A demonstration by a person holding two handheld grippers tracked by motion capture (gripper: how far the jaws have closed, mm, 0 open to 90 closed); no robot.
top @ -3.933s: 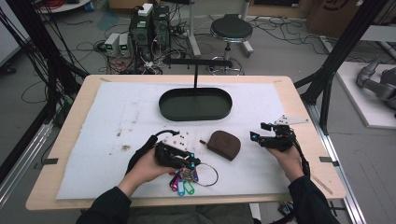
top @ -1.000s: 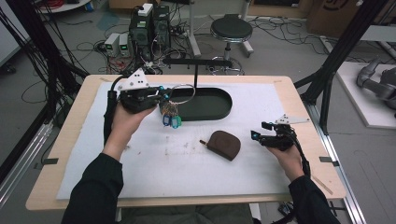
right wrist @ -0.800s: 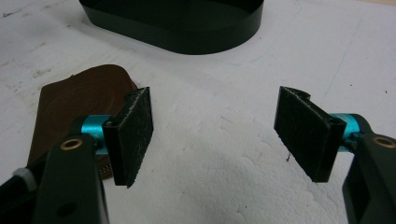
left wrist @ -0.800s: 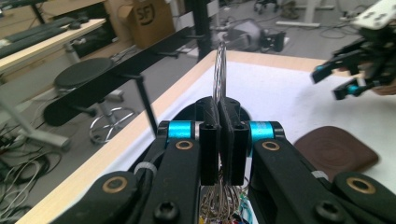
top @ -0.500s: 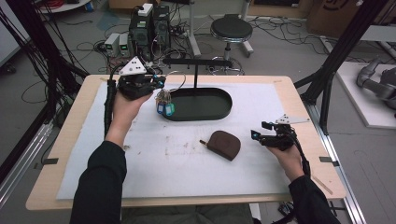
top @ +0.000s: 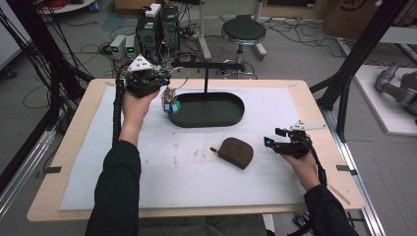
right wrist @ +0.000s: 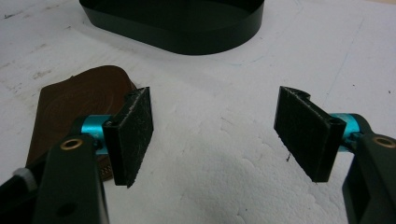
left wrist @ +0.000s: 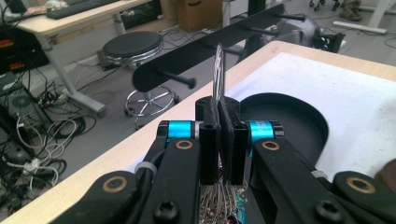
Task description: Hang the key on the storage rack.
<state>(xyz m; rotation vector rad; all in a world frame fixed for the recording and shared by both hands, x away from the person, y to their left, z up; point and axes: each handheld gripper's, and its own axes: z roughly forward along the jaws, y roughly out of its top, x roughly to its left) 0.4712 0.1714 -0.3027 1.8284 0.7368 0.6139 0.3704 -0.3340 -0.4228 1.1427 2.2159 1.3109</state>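
My left gripper [top: 166, 78] is shut on a thin wire key ring [top: 180, 74] and held up over the table's far left. A bunch of keys and coloured tags [top: 170, 104] dangles from the ring, just left of the black oval tray [top: 231, 118]. In the left gripper view the ring [left wrist: 218, 70] stands up from the closed pads [left wrist: 229, 121], just short of the black hook bar [left wrist: 210, 46] and its peg [left wrist: 180, 80]. My right gripper [top: 271, 138] rests open on the mat, right of a brown leather pouch [top: 237, 152]. The pouch [right wrist: 74, 107] lies beyond its left pad [right wrist: 133, 135].
The hook bar [top: 209, 65] stands on a post [top: 206, 81] rising from the tray's far side. A white mat [top: 162, 172] covers the wooden table. Behind the table are a stool [top: 243, 32], computers and cables on the floor.
The left gripper took the key bunch up from the mat's front and carried it to the far left. Over the last second it edged farther back toward the hook bar. The right gripper stayed still.
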